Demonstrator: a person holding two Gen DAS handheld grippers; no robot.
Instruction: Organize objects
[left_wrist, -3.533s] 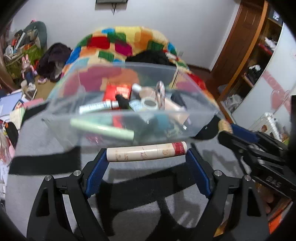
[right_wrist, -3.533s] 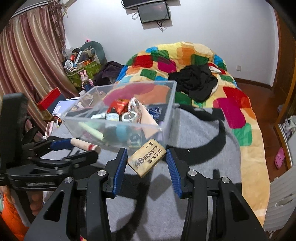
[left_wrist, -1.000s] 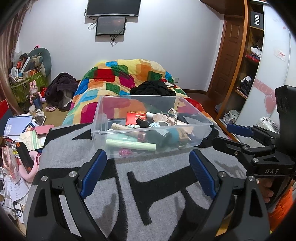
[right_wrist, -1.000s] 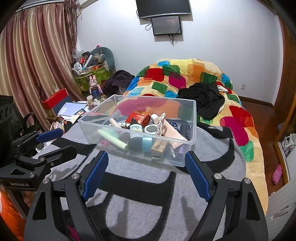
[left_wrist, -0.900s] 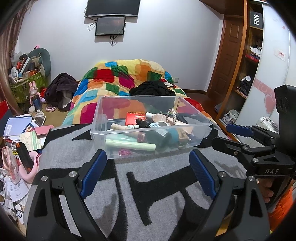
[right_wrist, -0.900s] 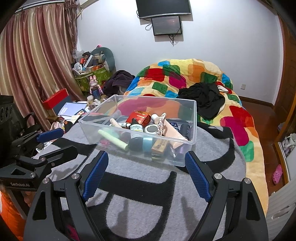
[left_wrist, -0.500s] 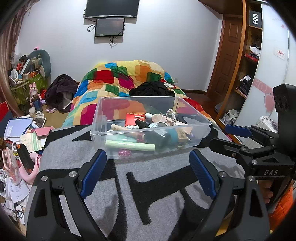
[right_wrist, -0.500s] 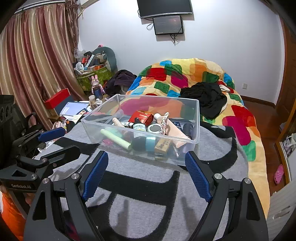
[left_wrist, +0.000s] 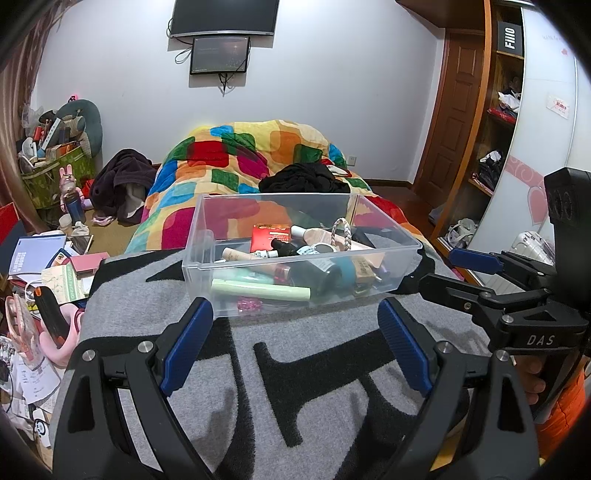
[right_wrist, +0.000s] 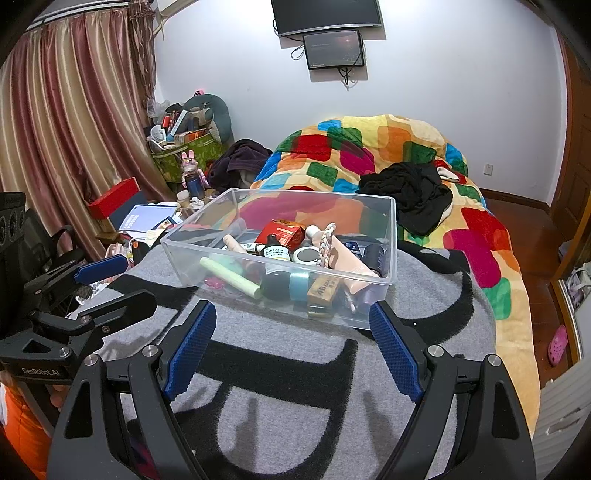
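A clear plastic bin (left_wrist: 207, 243) (right_wrist: 389, 236) stands on a grey and black rug. It holds several small items: a cream tube (left_wrist: 240, 254), a 4B eraser (right_wrist: 323, 290), a green tube (left_wrist: 260, 290), a red box (right_wrist: 286, 230). My left gripper (left_wrist: 295, 332) is open and empty, just in front of the bin. My right gripper (right_wrist: 291, 334) is open and empty, also just short of the bin. Each gripper shows in the other's view, the right one (left_wrist: 472, 273) and the left one (right_wrist: 110, 284).
The grey rug with black letters (left_wrist: 314, 369) covers the surface under both grippers. A bed with a colourful quilt (left_wrist: 236, 155) and black clothes (right_wrist: 410, 188) lies behind the bin. Papers and clutter (left_wrist: 40, 266) lie at the left. A wardrobe (left_wrist: 491, 122) stands at the right.
Earlier my left gripper held the cream tube and my right held the eraser; both now lie in the bin. Both grippers have opened and drawn back from it.
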